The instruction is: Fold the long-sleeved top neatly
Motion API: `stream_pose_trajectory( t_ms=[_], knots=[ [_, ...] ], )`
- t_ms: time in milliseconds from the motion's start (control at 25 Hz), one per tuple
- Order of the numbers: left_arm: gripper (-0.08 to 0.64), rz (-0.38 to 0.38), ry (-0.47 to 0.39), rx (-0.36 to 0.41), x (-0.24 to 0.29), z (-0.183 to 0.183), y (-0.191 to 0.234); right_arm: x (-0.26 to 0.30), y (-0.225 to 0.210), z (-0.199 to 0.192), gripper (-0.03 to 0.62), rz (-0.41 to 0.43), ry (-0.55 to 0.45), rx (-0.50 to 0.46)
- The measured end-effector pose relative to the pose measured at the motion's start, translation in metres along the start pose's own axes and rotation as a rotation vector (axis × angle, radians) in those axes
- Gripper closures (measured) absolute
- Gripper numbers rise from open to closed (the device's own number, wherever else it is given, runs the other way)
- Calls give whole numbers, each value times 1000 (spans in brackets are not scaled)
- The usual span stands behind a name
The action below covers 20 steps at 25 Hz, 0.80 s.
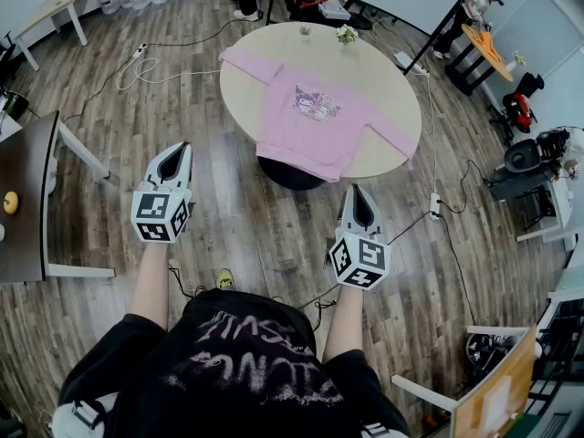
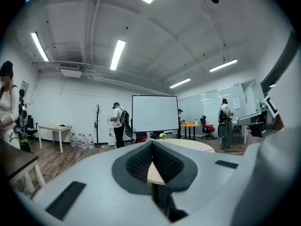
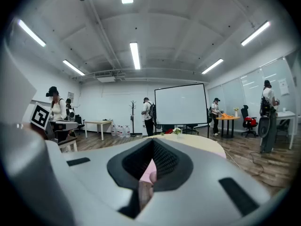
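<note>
Folding not yet begun: the pink long-sleeved top [image 1: 315, 121] lies spread flat, sleeves out, on the round beige table [image 1: 239, 80]. My left gripper [image 1: 181, 149] and right gripper [image 1: 356, 192] hover short of it, jaws together, empty.

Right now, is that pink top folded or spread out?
Spread out: the pink top lies flat on the round table, both sleeves stretched sideways.

The pink top [image 1: 315, 130] lies flat and face up on the round table [image 1: 246, 89]. Its 2 sleeves are spread wide, a cartoon print [image 1: 317, 104] shows on the chest, and the hem droops over the near edge.
</note>
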State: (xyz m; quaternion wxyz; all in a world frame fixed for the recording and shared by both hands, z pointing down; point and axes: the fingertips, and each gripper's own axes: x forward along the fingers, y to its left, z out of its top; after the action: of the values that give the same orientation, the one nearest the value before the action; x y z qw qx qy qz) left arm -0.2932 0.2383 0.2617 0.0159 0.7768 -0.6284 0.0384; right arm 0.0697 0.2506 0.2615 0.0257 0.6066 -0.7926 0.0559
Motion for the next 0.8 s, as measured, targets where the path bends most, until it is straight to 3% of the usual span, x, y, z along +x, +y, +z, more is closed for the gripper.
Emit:
stream_pose_trajectory(
  t_ms=[200, 800],
  knots=[
    [552, 30, -2, 4, 0, -1, 12, 5, 4, 1, 589, -3, -2, -2],
    [552, -6, 11, 12, 1, -4, 12, 1, 14, 1, 588, -4, -17, 24]
  ],
)
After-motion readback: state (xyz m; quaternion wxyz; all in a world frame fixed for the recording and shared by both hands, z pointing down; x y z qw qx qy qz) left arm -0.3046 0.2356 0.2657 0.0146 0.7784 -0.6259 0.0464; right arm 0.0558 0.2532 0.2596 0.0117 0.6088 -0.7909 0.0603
